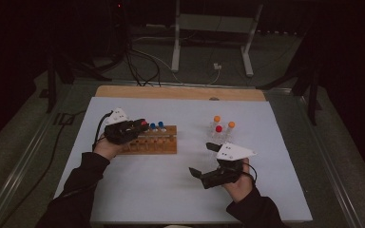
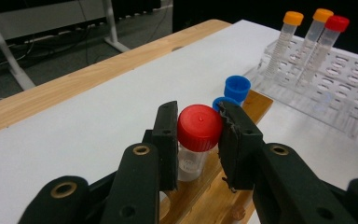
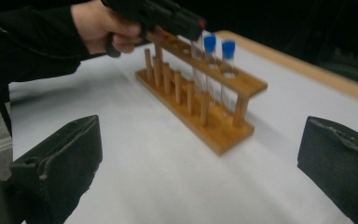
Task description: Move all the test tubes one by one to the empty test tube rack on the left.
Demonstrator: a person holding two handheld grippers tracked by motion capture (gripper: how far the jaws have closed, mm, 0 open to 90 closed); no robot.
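Overhead first: your left gripper [image 1: 140, 126] sat over the left end of the wooden rack [image 1: 164, 145], clamped on the red-capped tube [image 1: 144, 123]. Two blue-capped tubes [image 1: 157, 126] stood just beside it to the right, in the same rack. Your right gripper [image 1: 204, 159] hung well apart, nearer you, jaws spread wide with nothing between them. The clear rack [image 1: 220, 137] with its orange and red caps stood just beyond that right gripper.

Next, the left gripper view: you had both pads pressed on the cap of the red-capped tube [image 2: 199, 127], one each side. The tube stood upright, long axis vertical, its lower part down in the wooden rack [image 2: 205, 196]. So the tube lay dead centre between the jaws, and any lift would need to go straight up along that axis.

Lastly, the right gripper view: your right gripper [image 3: 198, 161] gaped empty over bare table, while the left hand [image 3: 103, 25] and wooden rack [image 3: 214, 126] showed farther off. Left was clearly the nearer hand.
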